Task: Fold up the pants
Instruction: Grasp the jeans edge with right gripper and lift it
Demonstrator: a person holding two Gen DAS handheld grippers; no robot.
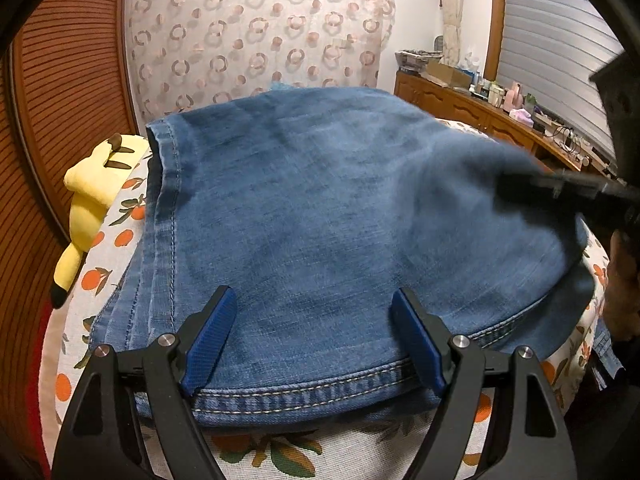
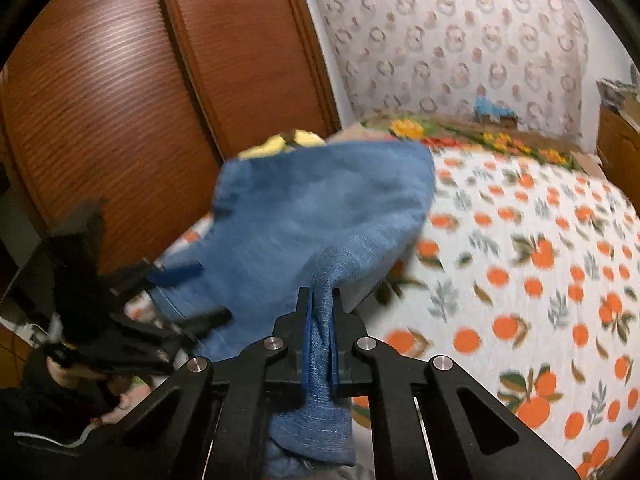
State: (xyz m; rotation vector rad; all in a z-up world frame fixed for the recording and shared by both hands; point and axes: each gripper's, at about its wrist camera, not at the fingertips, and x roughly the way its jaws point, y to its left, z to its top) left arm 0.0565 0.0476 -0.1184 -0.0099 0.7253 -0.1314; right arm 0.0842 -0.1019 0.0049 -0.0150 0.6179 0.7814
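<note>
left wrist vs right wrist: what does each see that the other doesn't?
Left wrist only: the wooden dresser with clutter on top, and the left gripper open over the jeans' stitched hem.
Right wrist only: the right gripper shut on a bunched fold of denim, and the open stretch of orange-print bedspread.
Both: the jeans, the yellow plush toy, the ring-patterned curtain and the wood panelling.

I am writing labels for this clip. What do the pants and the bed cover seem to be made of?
The pants look like blue denim, matte and faded: a diagonal weave shows, and pale double stitching runs along the hems. The bed cover seems a light woven or quilted fabric, probably cotton, with printed oranges and leaves; blur leaves it uncertain. The right gripper pinches the denim.
</note>
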